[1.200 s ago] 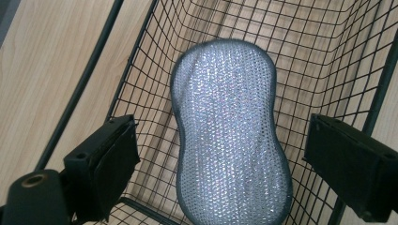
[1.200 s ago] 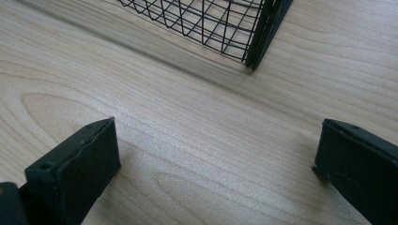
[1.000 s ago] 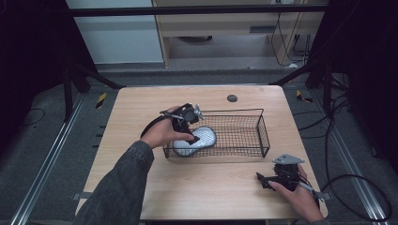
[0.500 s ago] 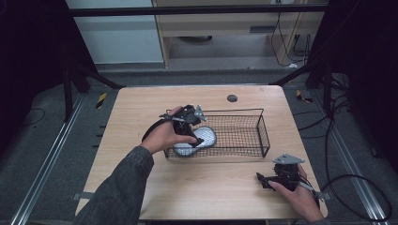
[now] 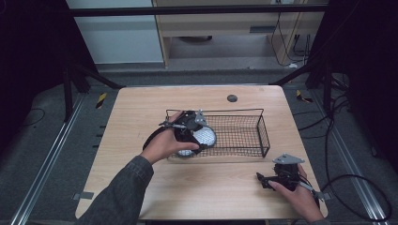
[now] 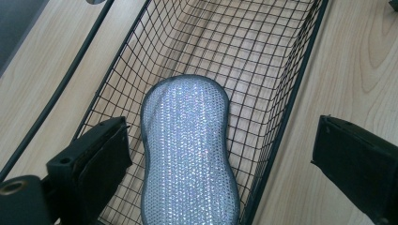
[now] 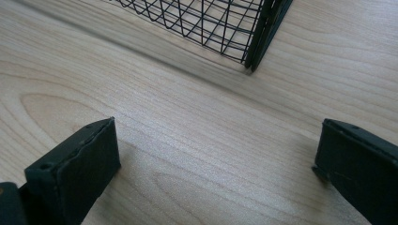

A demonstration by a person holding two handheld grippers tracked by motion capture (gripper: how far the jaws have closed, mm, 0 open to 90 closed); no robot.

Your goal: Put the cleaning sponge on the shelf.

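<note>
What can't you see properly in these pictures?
- Sponge: its near end is cut off by the bottom edge of the left gripper view; in the high view the left hand covers part of it.
- Small dark round thing on the table, high view: too small to identify.
- Basket: only a corner, right gripper view.

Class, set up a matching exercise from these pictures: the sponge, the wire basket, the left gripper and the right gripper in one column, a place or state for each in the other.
1 silver sponge
2 wire basket
3 left gripper
4 right gripper

A resting on bare wood near the table's front edge
B lying inside the basket
C standing on the table, black
D open over the sponge

Pairs: 1-B, 2-C, 3-D, 4-A
</note>
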